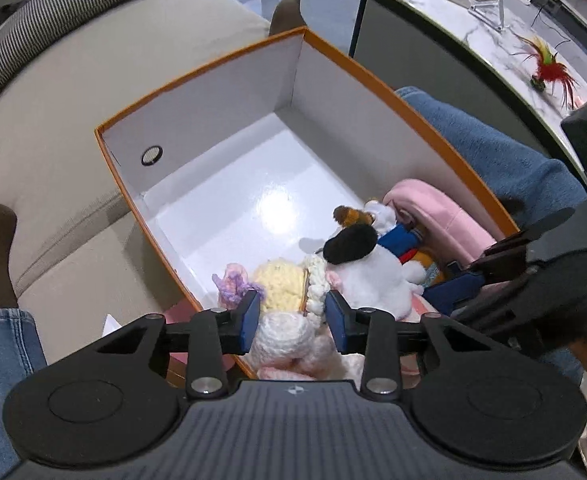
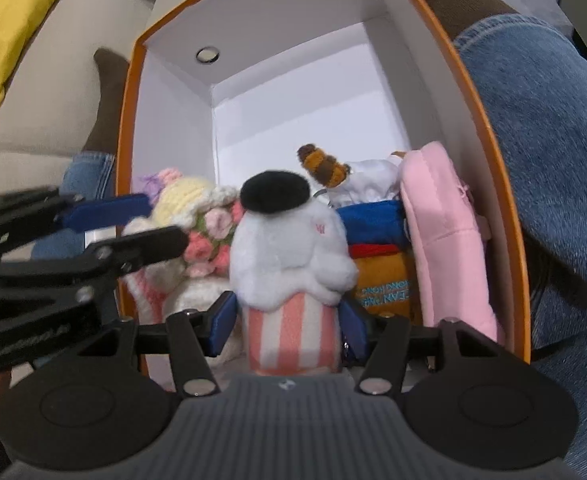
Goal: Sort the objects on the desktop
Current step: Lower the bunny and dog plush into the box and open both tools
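Right wrist view: the right tongs (image 2: 289, 320) grasp a white plush toy (image 2: 289, 248) with a black cap and pink-striped base, at six o'clock inside the orange-rimmed box (image 2: 127, 140). Left tongs (image 1: 293, 320) straddle a crocheted doll (image 1: 281, 328), grip unclear.

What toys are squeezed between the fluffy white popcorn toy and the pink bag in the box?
In the right wrist view, a blue, red and orange plush sits between the white popcorn toy and the pink bag.

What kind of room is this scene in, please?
Most likely a home living room: a beige sofa with a striped cushion, a marble-topped table, and the orange box of plush toys resting by a person's knees.
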Action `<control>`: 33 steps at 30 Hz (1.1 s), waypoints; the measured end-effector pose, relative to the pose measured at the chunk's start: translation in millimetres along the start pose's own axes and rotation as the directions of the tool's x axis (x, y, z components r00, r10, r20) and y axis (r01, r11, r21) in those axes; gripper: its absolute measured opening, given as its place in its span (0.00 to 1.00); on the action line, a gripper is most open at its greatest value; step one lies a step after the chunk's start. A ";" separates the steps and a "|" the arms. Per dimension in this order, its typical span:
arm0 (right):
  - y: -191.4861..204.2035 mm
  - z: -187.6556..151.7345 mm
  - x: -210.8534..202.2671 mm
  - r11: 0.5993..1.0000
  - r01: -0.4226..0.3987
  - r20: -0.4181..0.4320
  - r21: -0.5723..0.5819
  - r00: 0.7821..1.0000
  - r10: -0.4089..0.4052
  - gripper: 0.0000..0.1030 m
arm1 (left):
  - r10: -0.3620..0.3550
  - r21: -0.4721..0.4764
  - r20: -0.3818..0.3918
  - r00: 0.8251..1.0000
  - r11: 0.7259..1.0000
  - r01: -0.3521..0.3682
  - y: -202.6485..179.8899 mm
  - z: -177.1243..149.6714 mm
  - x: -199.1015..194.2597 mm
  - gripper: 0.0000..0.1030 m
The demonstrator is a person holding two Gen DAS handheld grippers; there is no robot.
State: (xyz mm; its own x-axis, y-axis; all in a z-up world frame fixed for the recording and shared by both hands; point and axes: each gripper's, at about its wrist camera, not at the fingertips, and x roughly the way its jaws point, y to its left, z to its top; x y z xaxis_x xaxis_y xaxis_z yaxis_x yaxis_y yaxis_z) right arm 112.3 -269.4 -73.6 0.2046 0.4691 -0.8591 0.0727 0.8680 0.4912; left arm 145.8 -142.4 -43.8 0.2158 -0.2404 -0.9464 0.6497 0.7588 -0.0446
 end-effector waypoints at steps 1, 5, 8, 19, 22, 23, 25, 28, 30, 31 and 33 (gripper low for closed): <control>2.3 -0.3 0.3 1.000 0.009 -0.013 -0.018 1.000 -0.009 0.57 | -0.006 0.001 -0.009 1.000 1.000 0.006 1.0 0.2 2.2 0.38; 8.6 -2.7 -1.7 0.994 0.048 -0.044 -0.102 0.998 -0.053 0.57 | 0.004 0.036 -0.042 0.999 0.999 -0.002 -1.1 1.6 8.6 0.37; 18.3 -3.7 -9.7 0.976 0.083 -0.039 -0.199 0.995 -0.093 0.57 | 0.012 0.060 -0.069 0.998 0.998 -0.008 -2.1 3.2 14.2 0.37; 44.3 12.5 -10.3 0.830 0.199 0.095 -0.521 0.980 -0.175 0.44 | 0.013 0.149 -0.184 0.983 0.989 0.014 -3.1 11.6 35.3 0.36; 49.5 16.1 -1.6 0.800 0.187 0.093 -0.570 0.982 -0.163 0.44 | 0.025 0.189 -0.205 0.978 0.982 0.014 -6.9 14.3 39.1 0.36; 50.5 16.8 -0.3 0.794 0.186 0.088 -0.579 0.982 -0.165 0.42 | 0.026 0.200 -0.214 0.977 0.980 0.018 -7.8 15.4 40.1 0.36; 52.7 18.2 1.8 0.779 0.182 0.075 -0.600 0.982 -0.171 0.42 | 0.022 0.216 -0.234 0.972 0.976 0.030 -7.7 17.6 43.2 0.36; 52.9 18.9 7.8 0.770 0.170 0.050 -0.615 0.983 -0.177 0.41 | 0.016 0.231 -0.265 0.964 0.972 0.048 -6.8 21.3 49.0 0.36; 51.8 20.2 13.5 0.770 0.155 0.031 -0.619 0.984 -0.173 0.41 | 0.023 0.241 -0.276 0.961 0.969 0.046 -7.6 22.9 52.1 0.36; 50.8 22.2 15.8 0.776 0.146 0.020 -0.614 0.985 -0.169 0.41 | 0.027 0.245 -0.279 0.960 0.969 0.044 -8.1 23.3 52.8 0.36; 48.3 25.8 19.0 0.789 0.132 0.004 -0.600 0.987 -0.162 0.41 | 0.026 0.245 -0.280 0.960 0.968 0.045 -7.5 23.6 52.7 0.36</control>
State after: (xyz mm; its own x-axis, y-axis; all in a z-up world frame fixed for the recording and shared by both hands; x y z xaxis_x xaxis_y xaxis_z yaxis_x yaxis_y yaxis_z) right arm 145.0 -222.8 -62.4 0.1941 0.3214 -0.9269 -0.5008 0.8449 0.1881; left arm 169.5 -175.0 -85.8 0.0196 -0.0412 -0.9990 0.8179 0.5753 -0.0077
